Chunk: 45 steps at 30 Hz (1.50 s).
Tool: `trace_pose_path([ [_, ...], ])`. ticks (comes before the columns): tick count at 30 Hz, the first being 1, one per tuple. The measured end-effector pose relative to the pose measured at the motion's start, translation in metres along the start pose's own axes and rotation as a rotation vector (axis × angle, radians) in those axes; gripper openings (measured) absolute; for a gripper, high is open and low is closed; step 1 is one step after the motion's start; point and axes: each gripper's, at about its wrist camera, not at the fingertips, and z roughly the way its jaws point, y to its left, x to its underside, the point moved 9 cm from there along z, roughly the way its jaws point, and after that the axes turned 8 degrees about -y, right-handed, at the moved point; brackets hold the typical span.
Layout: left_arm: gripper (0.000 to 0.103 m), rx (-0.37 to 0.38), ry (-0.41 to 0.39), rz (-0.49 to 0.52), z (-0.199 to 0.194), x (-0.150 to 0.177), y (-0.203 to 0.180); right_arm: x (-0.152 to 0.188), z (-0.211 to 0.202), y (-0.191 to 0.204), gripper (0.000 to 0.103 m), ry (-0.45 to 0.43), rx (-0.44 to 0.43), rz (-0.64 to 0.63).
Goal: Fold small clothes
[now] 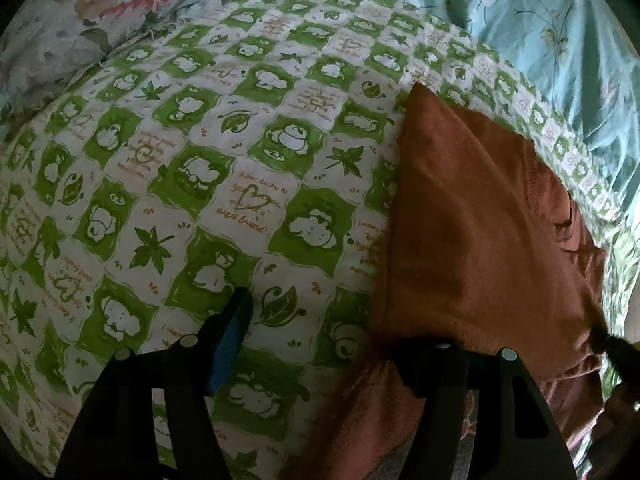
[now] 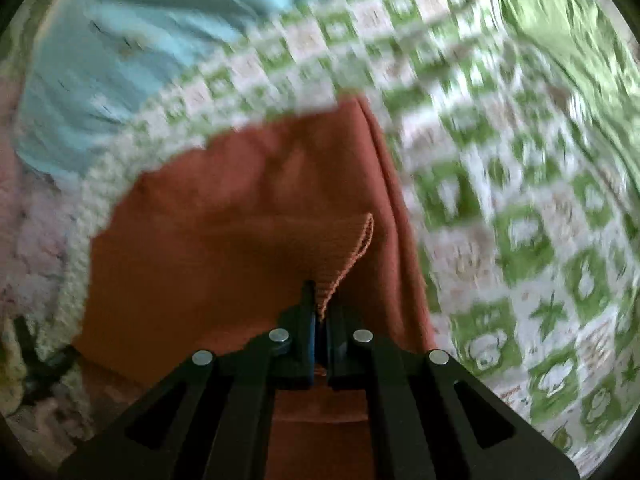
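A rust-orange knit garment (image 1: 472, 232) lies on a green-and-white patterned quilt (image 1: 200, 184), at the right of the left wrist view. My left gripper (image 1: 320, 320) is open; its left finger (image 1: 234, 320) rests over the quilt and its right finger is hidden under the garment's lower edge. In the right wrist view the same garment (image 2: 224, 216) fills the centre. My right gripper (image 2: 320, 312) is shut on a ribbed corner (image 2: 344, 252) of the garment and holds it raised above the rest of the cloth. The right wrist view is blurred by motion.
A pale blue floral sheet (image 1: 540, 28) lies beyond the quilt at the upper right, and also shows in the right wrist view (image 2: 132, 40). A floral pillow (image 1: 100, 12) sits at the upper left. A dark object (image 1: 616, 352) shows at the right edge.
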Motion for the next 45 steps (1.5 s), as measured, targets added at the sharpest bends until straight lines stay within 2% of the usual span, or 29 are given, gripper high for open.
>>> trace_pose_path([
  [6, 0.067, -0.002, 0.015, 0.025, 0.002, 0.003, 0.000, 0.006, 0.003, -0.004, 0.004, -0.003, 0.029, -0.011],
  [12, 0.066, 0.031, 0.040, 0.071, -0.019, 0.011, 0.001, 0.001, -0.015, -0.010, 0.015, 0.010, 0.020, 0.087],
  [16, 0.066, 0.076, 0.064, 0.092, -0.042, 0.027, 0.001, 0.008, -0.041, -0.007, 0.024, -0.006, -0.020, 0.088],
  [19, 0.066, 0.084, 0.090, 0.126, -0.061, 0.047, -0.001, 0.018, -0.053, 0.005, 0.037, 0.010, -0.064, 0.066],
  [25, 0.070, 0.091, 0.144, 0.104, -0.094, 0.085, 0.004, 0.049, -0.082, 0.033, 0.037, 0.021, -0.117, -0.009],
  [28, 0.071, 0.113, 0.218, 0.106, -0.107, 0.116, -0.002, 0.067, -0.096, 0.042, 0.040, 0.015, -0.136, 0.000],
  [31, 0.075, 0.086, 0.286, 0.137, -0.110, 0.145, -0.004, 0.090, -0.106, 0.055, 0.044, 0.022, -0.157, -0.014],
  [34, 0.075, 0.050, 0.390, 0.160, -0.103, 0.179, -0.003, 0.112, -0.111, 0.062, 0.045, 0.036, -0.165, -0.021],
  [37, 0.070, 0.025, 0.378, 0.257, -0.112, 0.193, 0.001, 0.123, -0.120, 0.062, 0.045, 0.047, -0.172, -0.013],
  [39, 0.069, 0.017, 0.375, 0.323, -0.124, 0.203, 0.012, 0.126, -0.138, 0.055, 0.046, 0.023, -0.159, -0.015],
  [45, 0.067, 0.078, 0.390, 0.298, -0.153, 0.223, 0.057, 0.139, -0.187, 0.010, 0.056, -0.041, -0.071, 0.049],
])
